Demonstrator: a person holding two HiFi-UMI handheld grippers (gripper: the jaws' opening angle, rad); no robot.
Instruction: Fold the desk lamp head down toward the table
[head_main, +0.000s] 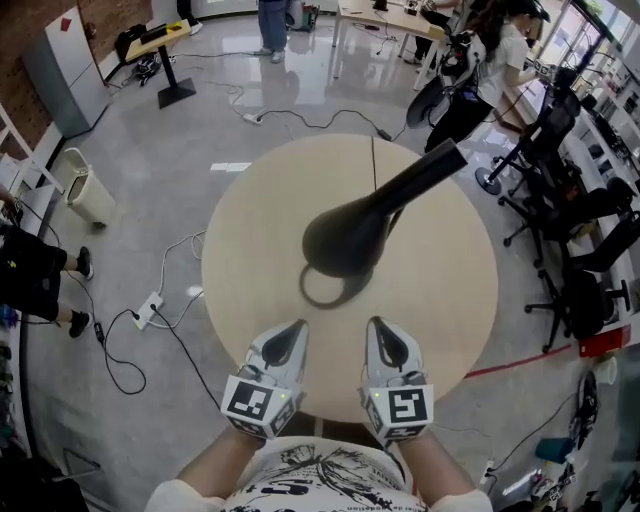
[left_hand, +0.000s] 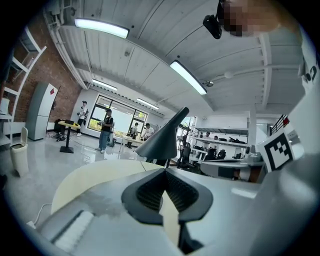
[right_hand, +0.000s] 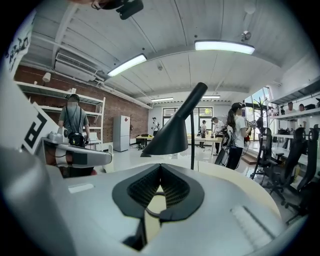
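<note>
Head view: looks steeply down on a round pale counter (head_main: 250, 250) with a black desk lamp (head_main: 385, 205) at its middle. Cone-shaped shade (head_main: 340, 240) points toward the near edge, with its long tapering neck (head_main: 425, 172) running up and away to the right. Dark ring (head_main: 322, 291) lying flat on the counter just under the shade's near rim. Left claw (head_main: 297, 325) and right claw (head_main: 375, 322) side by side over the near edge, tips aimed at the lamp, short of it and touching nothing. Marker cubes at the back of both, bare forearms behind them.

Left gripper view: left claw (left_hand: 165, 171) clenched, tips meeting, nothing caught in the small gap below them. Shade (left_hand: 162, 140) straight ahead beyond the tips, raised clear of the counter (left_hand: 95, 175), mouth down and tilted.

Right gripper view: right claw (right_hand: 160, 166) likewise clenched on nothing. Shade (right_hand: 170, 135) ahead and slightly right, well above the counter (right_hand: 235, 180), neck slanting up to the right, thin upright post (right_hand: 192, 145) just behind.

Around the counter, on the grey floor: white bin (head_main: 85, 185) at left, power strip (head_main: 150, 308) with loose cables, black office chairs (head_main: 580, 290) at right, several people standing further off.
</note>
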